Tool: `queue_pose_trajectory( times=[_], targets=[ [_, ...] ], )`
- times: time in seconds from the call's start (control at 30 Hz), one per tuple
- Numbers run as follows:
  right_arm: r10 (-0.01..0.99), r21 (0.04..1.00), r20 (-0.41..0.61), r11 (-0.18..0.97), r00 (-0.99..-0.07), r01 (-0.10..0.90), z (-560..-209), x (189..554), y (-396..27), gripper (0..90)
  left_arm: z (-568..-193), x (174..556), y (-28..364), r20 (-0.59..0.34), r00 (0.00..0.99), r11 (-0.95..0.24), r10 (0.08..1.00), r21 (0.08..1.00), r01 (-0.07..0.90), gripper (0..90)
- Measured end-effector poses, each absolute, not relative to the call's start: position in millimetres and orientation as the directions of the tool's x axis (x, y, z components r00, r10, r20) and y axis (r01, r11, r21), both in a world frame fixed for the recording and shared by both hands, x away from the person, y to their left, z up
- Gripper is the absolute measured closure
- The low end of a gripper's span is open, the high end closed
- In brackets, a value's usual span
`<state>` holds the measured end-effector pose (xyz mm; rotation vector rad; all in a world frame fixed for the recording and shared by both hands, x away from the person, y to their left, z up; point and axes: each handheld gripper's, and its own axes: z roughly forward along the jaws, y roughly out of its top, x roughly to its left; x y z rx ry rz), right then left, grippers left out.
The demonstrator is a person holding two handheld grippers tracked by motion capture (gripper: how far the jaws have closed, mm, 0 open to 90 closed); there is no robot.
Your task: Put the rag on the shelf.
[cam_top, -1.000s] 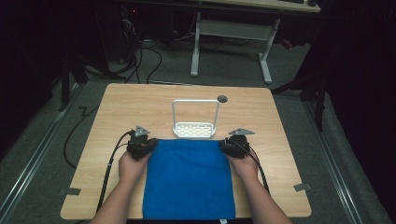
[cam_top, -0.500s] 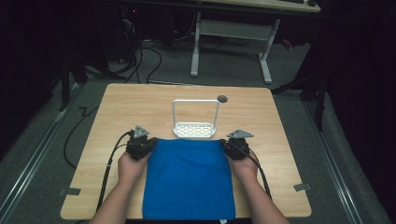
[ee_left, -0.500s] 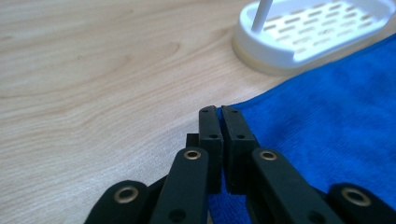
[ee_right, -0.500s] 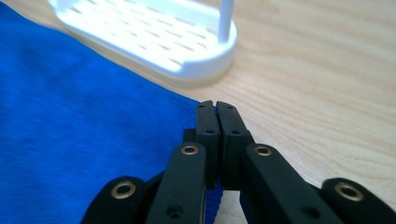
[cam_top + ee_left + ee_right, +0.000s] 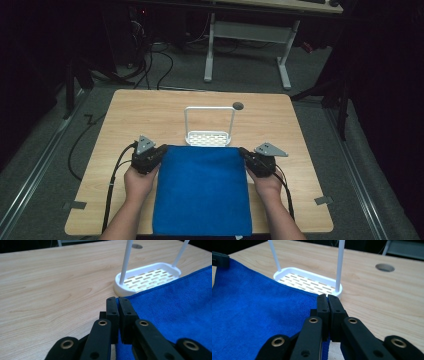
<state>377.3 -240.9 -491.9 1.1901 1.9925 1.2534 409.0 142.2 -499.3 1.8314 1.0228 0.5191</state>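
A blue towel (image 5: pixel 202 190) lies flat on the wooden table (image 5: pixel 150 115), its near edge hanging past the front. My left gripper (image 5: pixel 161 151) is shut on the towel's far left corner (image 5: pixel 130 300); in the left gripper view (image 5: pixel 117 300) the jaws press together on the cloth. My right gripper (image 5: pixel 243 152) is shut on the far right corner (image 5: pixel 318 296), jaws closed in the right gripper view (image 5: pixel 327 298). A white slotted rack (image 5: pixel 209 138) with a tall wire hoop stands just beyond the towel's far edge.
A round cable hole (image 5: pixel 238 105) sits in the table behind the rack. Cables (image 5: pixel 112 185) trail from the grippers over the table. A white desk frame (image 5: pixel 247 30) and cords lie on the floor beyond. Bare wood lies left and right of the towel.
Both grippers and the towel's far edge have shifted very slightly; otherwise the scene is as before.
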Motion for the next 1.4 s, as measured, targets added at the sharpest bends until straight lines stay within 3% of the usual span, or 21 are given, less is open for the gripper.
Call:
queue_pose_trajectory(
  times=[0.37,1.4],
  targets=[
    [0.863,0.923,-0.024,0.213,-0.504,0.321,-473,354,-235,89.1,-476,389,145,-0.052,0.576,-0.177,0.816,0.926,0.334,87.5],
    [0.872,0.991,-0.085,0.126,-0.483,0.052,-396,309,-241,89.1,-401,346,154,0.010,0.596,-0.083,0.803,0.992,0.094,87.9]
  ],
)
